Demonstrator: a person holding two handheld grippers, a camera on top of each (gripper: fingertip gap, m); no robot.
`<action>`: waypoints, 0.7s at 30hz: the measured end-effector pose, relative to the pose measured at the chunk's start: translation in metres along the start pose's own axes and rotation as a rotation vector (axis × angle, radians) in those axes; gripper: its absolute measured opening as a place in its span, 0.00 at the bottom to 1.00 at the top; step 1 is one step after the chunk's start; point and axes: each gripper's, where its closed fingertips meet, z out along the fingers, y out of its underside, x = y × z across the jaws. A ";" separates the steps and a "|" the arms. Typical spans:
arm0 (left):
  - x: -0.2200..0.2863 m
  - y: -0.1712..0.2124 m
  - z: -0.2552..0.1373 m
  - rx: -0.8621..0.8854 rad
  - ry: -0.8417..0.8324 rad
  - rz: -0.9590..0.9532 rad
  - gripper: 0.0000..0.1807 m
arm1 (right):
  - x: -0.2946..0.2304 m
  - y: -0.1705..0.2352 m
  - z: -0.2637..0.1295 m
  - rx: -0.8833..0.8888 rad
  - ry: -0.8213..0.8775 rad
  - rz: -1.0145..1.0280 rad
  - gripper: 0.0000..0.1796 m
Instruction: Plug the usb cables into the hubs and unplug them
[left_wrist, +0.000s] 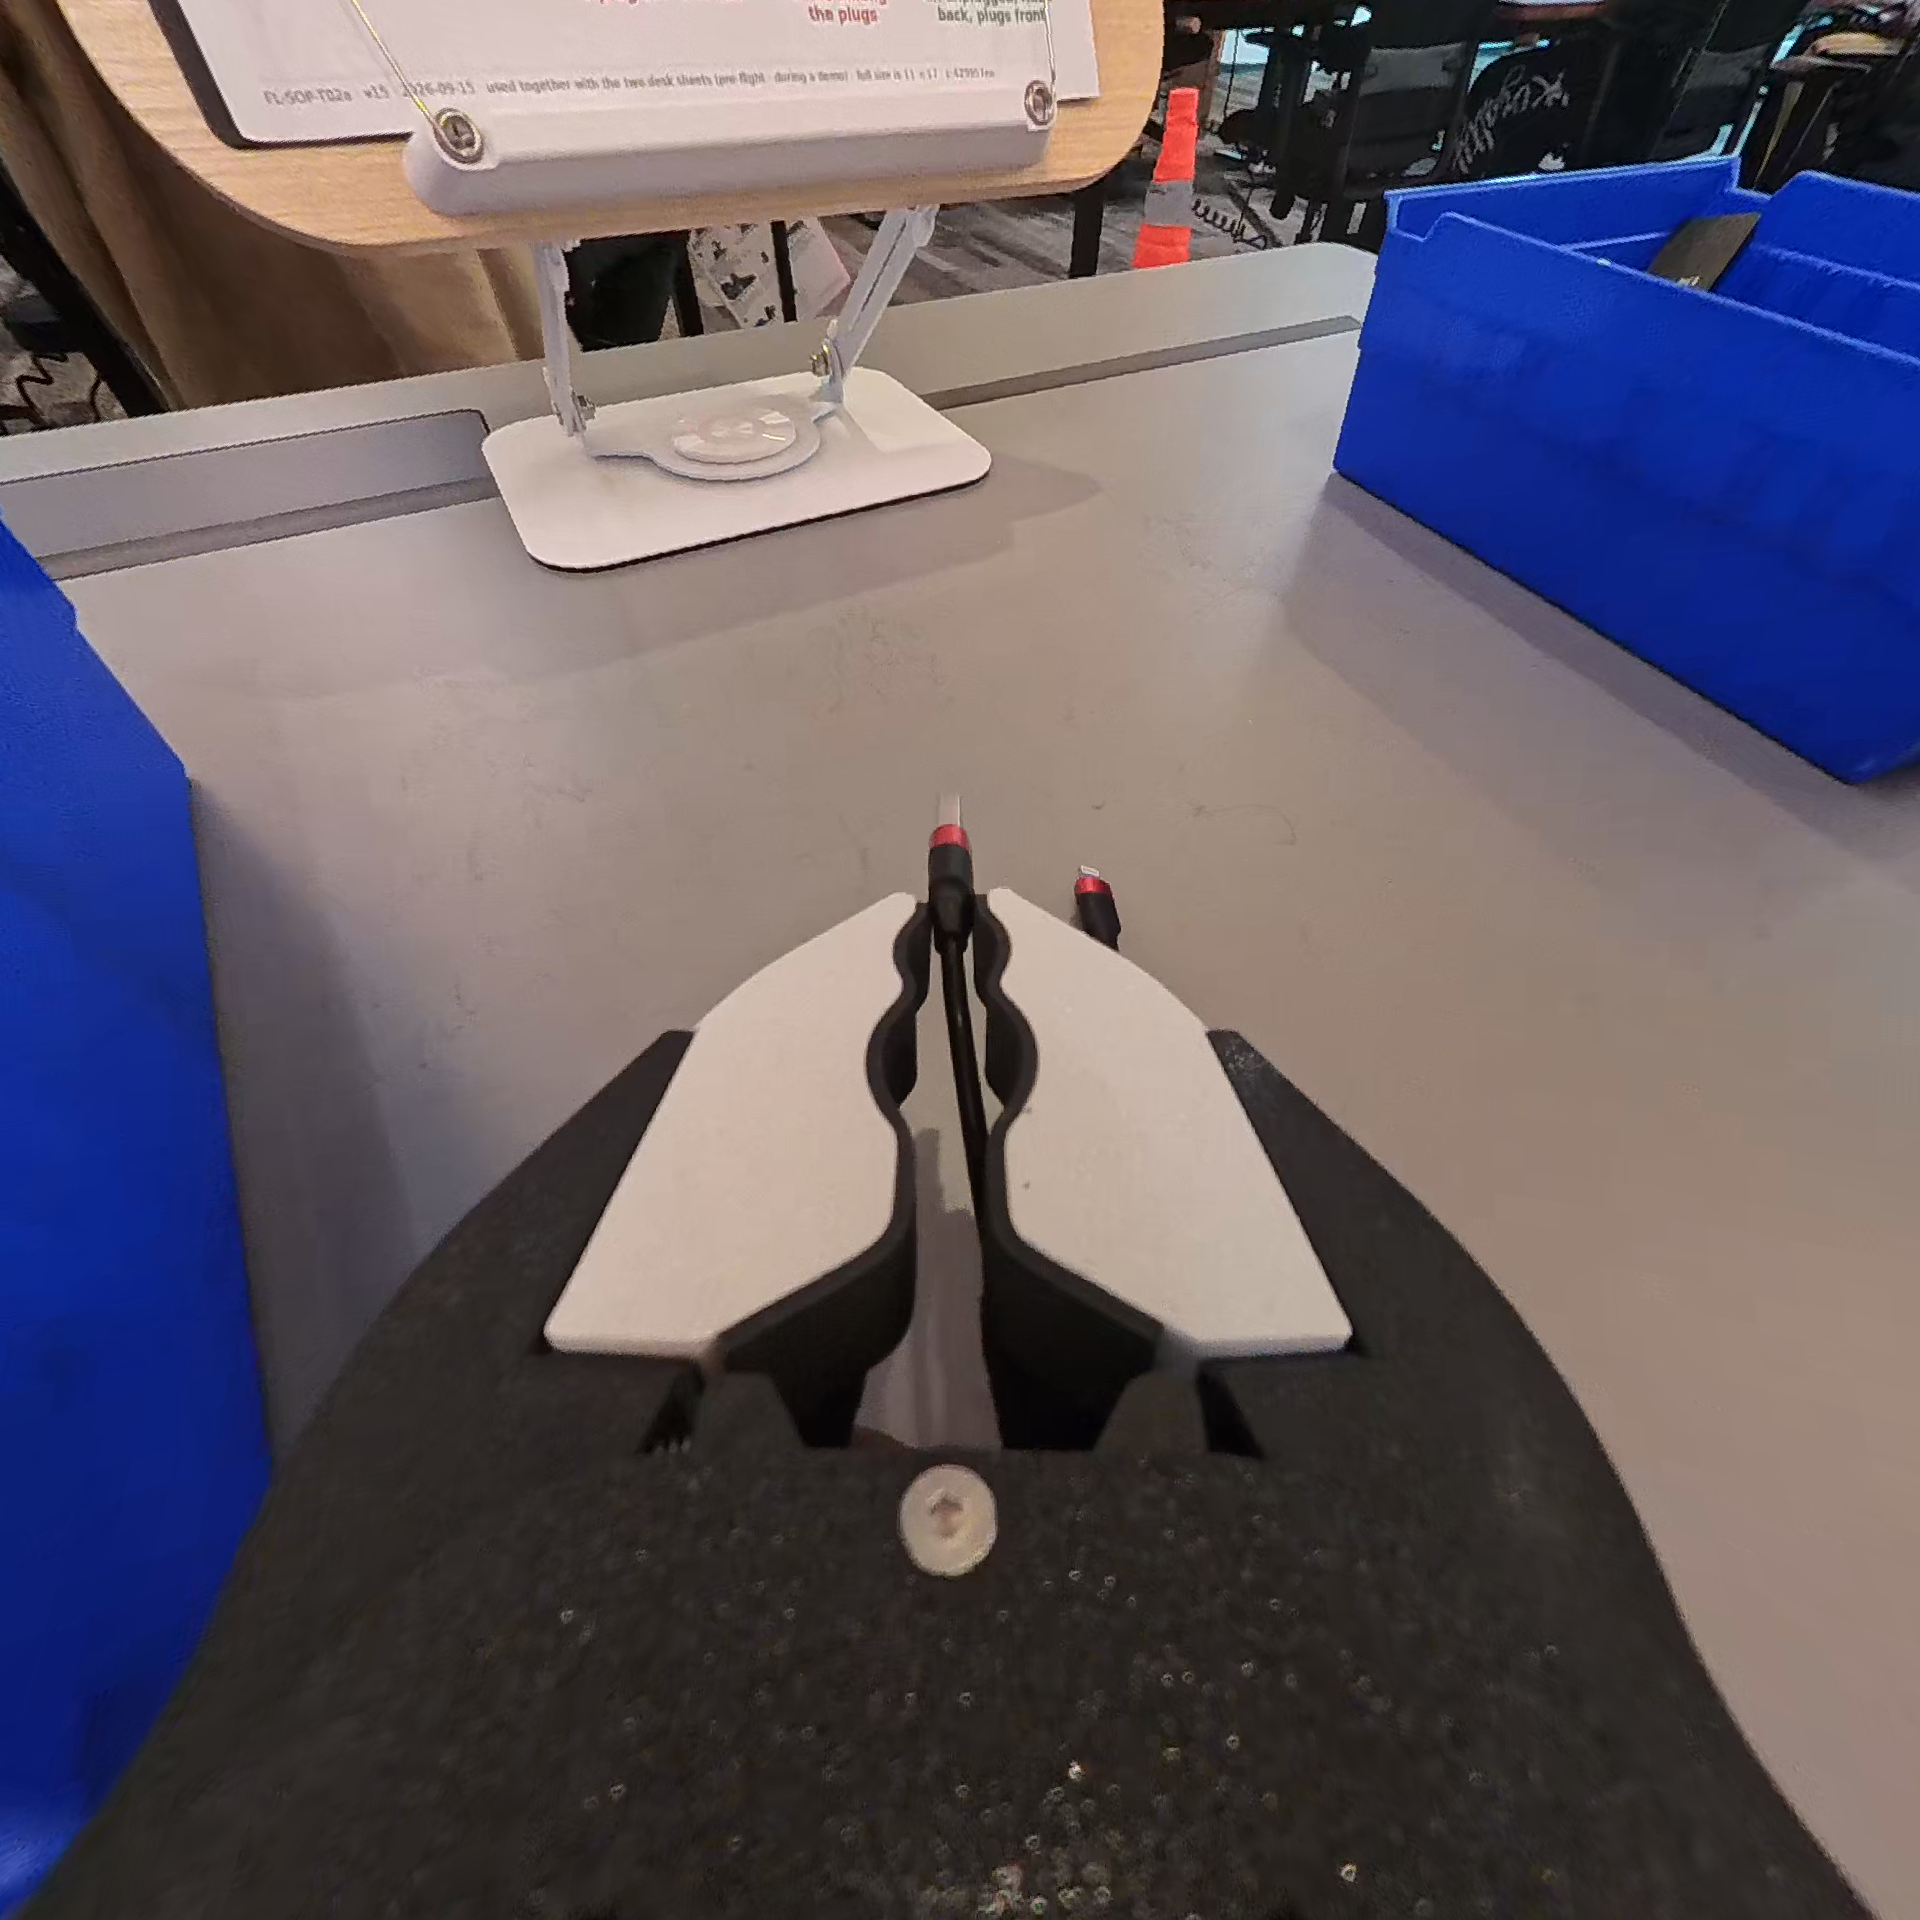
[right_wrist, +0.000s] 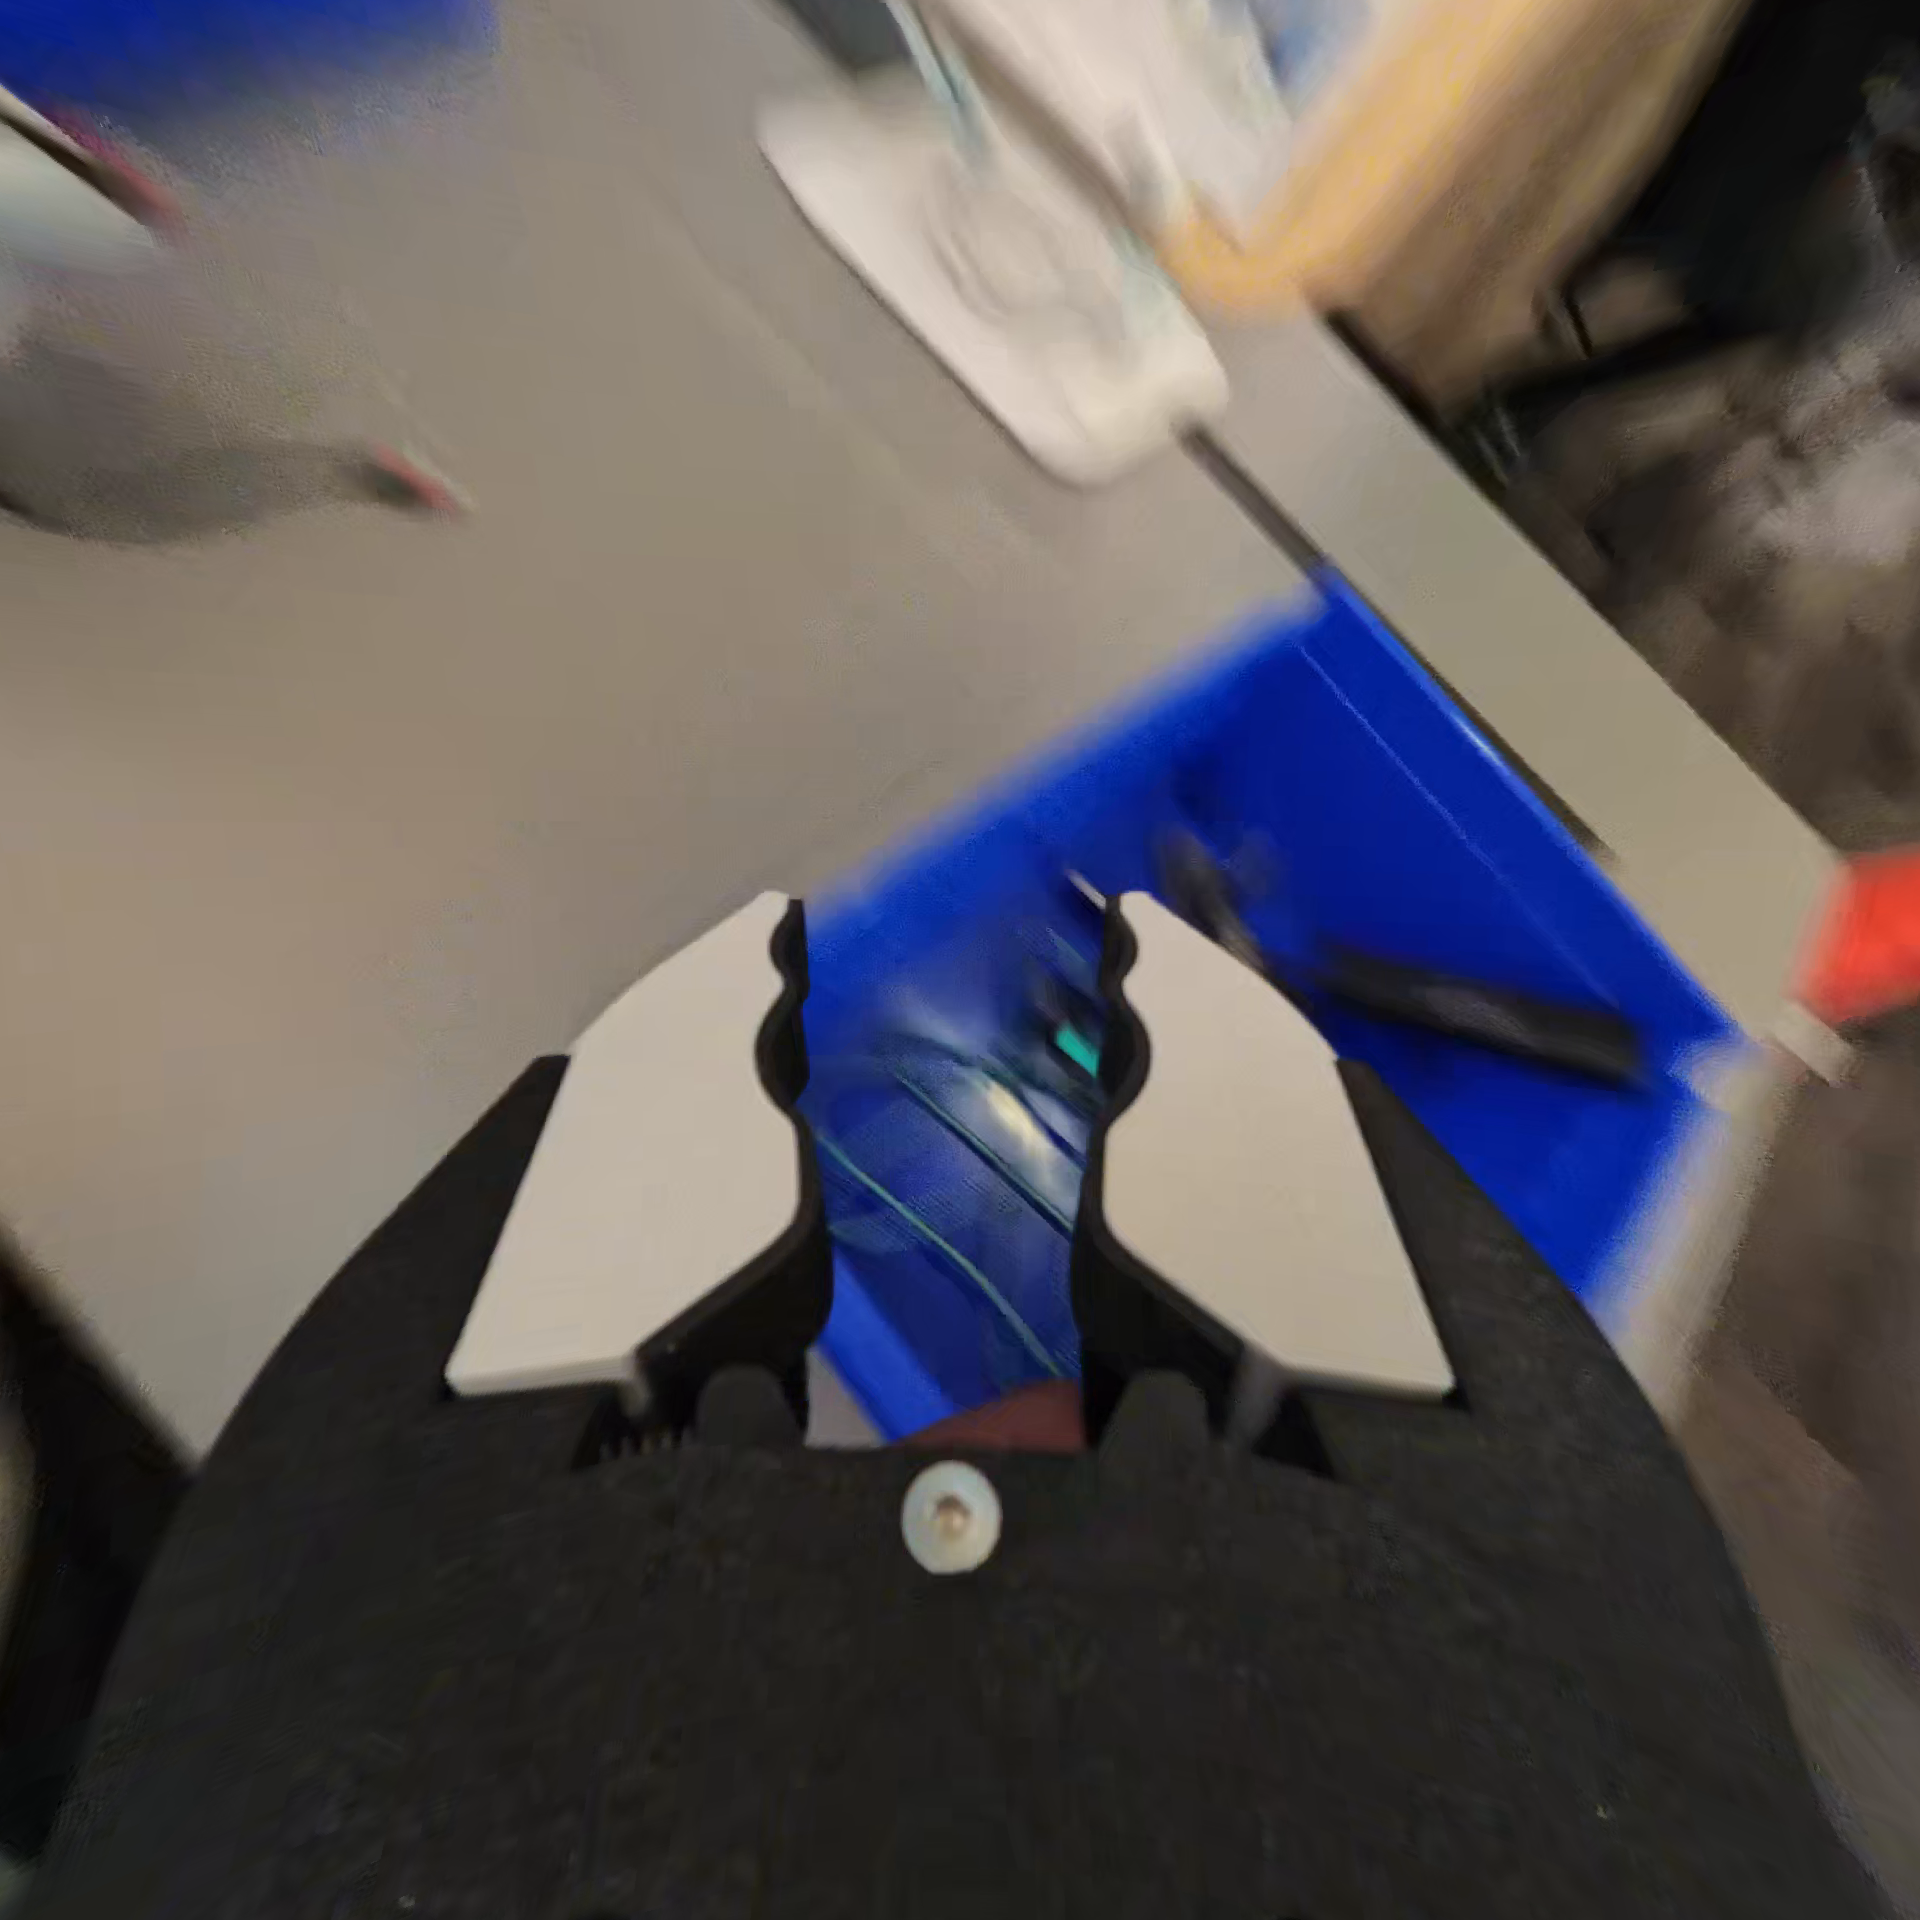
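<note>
the left gripper (left_wrist: 951, 904) is pinched narrow on a black usb cable (left_wrist: 961, 1039), holding it just behind its red-ringed plug (left_wrist: 948, 847), whose metal tip pokes out toward 12 o'clock above the grey table (left_wrist: 1351, 935). a second red-ringed plug (left_wrist: 1093, 902) shows just beside the right finger, at about 1 o'clock from the grip; whether it rests on the table or hangs cannot be told. a white stand base (left_wrist: 727, 488) sits well ahead at 12 o'clock, with a blue bin (left_wrist: 1610, 499) at 2 o'clock and another blue bin wall (left_wrist: 94, 1039) at 9 o'clock. the right wrist view is heavily blurred: the right gripper (right_wrist: 951, 935) stands wide with nothing between its fingers, over the open blue bin (right_wrist: 1403, 831), where a dark flat bar (right_wrist: 1475, 1013) lies at 2 o'clock and thin cable strands (right_wrist: 935, 1195) with a teal spot lie between the fingers. the bar may be a hub, but the blur leaves that unsure. the step in hand looks like fetching a hub while the plug waits ready. next, the right gripper would need to settle, close on the hub, and bring it port-first to line up with the held plug.
</note>
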 end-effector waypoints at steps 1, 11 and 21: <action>0.000 0.000 0.000 -0.001 -0.002 0.004 0.04 | -0.037 -0.020 0.000 0.139 -0.107 0.031 0.28; 0.022 -0.008 0.034 -0.039 0.107 -0.106 0.04 | -0.191 -0.030 0.065 0.319 -0.400 0.035 0.24; 0.043 -0.006 0.050 -0.106 0.177 -0.121 0.19 | -0.179 -0.013 0.078 0.222 -0.332 0.088 0.22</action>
